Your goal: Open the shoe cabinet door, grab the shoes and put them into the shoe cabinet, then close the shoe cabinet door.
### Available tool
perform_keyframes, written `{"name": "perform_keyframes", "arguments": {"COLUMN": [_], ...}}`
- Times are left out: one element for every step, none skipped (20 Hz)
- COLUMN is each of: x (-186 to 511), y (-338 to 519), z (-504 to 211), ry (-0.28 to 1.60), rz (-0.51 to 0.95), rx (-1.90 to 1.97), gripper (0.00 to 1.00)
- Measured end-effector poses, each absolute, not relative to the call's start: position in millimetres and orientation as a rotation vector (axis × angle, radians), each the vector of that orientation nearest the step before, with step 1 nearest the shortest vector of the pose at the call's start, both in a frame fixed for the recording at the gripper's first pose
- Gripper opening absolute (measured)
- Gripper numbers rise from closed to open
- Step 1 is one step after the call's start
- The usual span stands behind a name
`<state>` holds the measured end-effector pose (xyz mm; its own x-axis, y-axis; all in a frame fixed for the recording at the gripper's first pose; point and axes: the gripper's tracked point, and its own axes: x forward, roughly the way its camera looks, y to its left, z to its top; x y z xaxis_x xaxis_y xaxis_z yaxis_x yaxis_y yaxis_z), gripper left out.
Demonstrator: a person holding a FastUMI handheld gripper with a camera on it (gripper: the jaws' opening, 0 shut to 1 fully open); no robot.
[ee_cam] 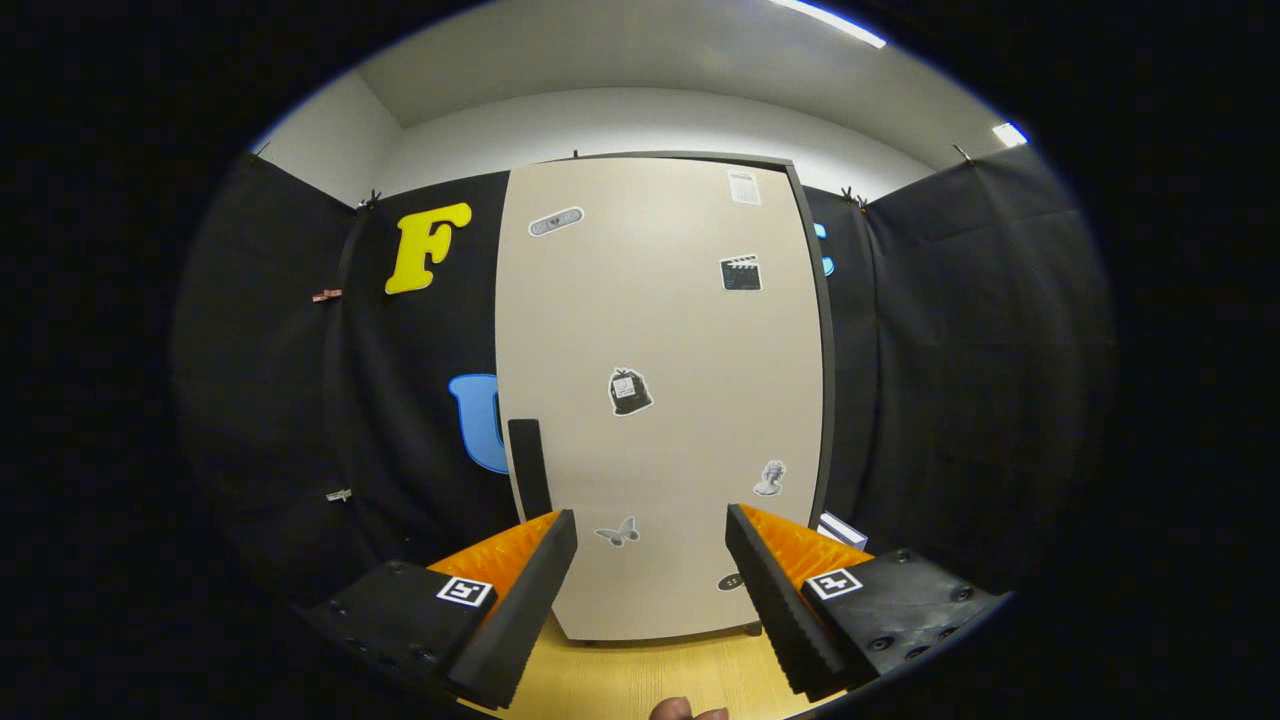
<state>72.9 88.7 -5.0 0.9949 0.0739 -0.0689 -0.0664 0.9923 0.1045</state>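
The shoe cabinet [660, 330] stands straight ahead, a tall beige box with its door [690, 440] flat and shut, dotted with several small stickers. A dark vertical handle [528, 466] sits on the door's left edge, just above my left finger. My gripper [650, 532] is open, its two fingers spread wide in front of the lower part of the door with nothing between them. The fingers are apart from the door and the handle.
A light wooden floor [640, 675] runs from the cabinet's foot toward me. Black cloth walls close in on the left and right. A small white box [843, 528] lies by the cabinet's right foot. A bit of a person's hand [685, 711] shows below the fingers.
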Motion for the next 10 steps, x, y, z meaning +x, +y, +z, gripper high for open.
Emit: {"name": "perform_keyframes", "arguments": {"x": [72.8, 72.7, 72.8, 72.3, 71.8, 71.0, 70.4, 69.9, 68.2, 68.0], "y": [88.9, 89.1, 88.6, 88.3, 88.9, 88.6, 88.2, 87.9, 87.3, 87.1], "z": [-5.2, -4.9, -5.0, -5.0, -4.8, -4.1, -3.7, -3.6, -3.5, -3.3], "ry": [0.073, 0.072, 0.073, 0.073, 0.073, 0.073, 0.071, 0.071, 0.069, 0.068], "rz": [0.071, 0.070, 0.070, 0.070, 0.071, 0.070, 0.069, 0.068, 0.067, 0.067], "rx": [0.103, 0.102, 0.101, 0.102, 0.104, 0.104, 0.103, 0.101, 0.098, 0.095], "gripper": [0.98, 0.98, 0.98, 0.98, 0.98, 0.98, 0.98, 0.98, 0.98, 0.97]}}
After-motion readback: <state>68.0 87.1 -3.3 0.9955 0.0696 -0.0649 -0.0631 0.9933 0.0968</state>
